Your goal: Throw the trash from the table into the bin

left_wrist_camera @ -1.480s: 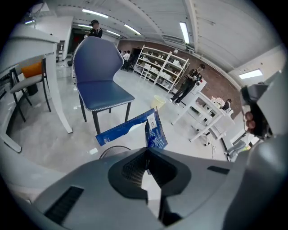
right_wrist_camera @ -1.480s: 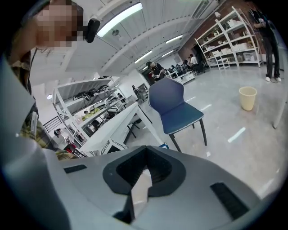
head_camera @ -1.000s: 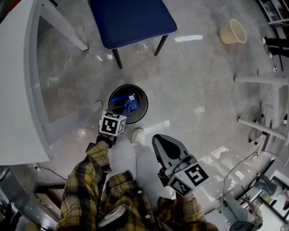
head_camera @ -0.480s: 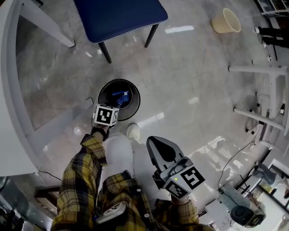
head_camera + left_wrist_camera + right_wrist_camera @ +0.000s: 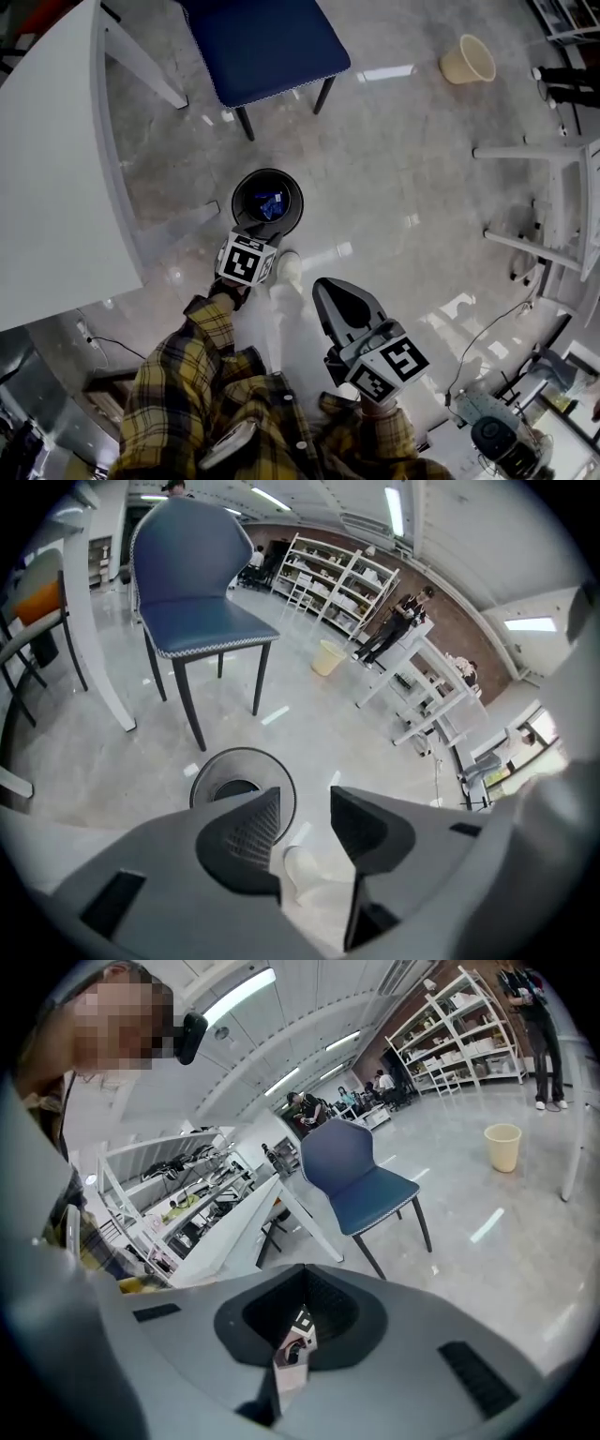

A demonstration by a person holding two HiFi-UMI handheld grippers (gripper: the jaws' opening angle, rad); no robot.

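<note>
While the left claw (image 5: 305,792) hangs over the floor just short of the black bin (image 5: 237,197), its jaws stand spread wide, having just been opening, and nothing is held between them. Through the gap, the left gripper view shows pale floor (image 5: 309,733) and the toe of a white shoe (image 5: 302,869), with the bin's rim partly covered by one jaw. Blue trash (image 5: 272,203) lies down inside the bin, clear of both claws. In the head view the left claw's marker cube (image 5: 246,261) sits at the near edge of the bin, and the arm behind it wears a yellow plaid sleeve (image 5: 187,366). The right claw (image 5: 324,285) is lower and further right in that view, apart from the bin and close to the person's body, its tips aimed out over the floor. Its jaws are pressed together and pinch nothing, as the right gripper view shows them meeting in one seam. The white surface (image 5: 56,187) runs along the left side of the head view, beside the bin but not touching it. A blue chair (image 5: 262,42) stands beyond the bin, its dark legs on the floor. A beige bucket (image 5: 468,60) lies tipped on the floor well apart, towards the upper right.
</note>
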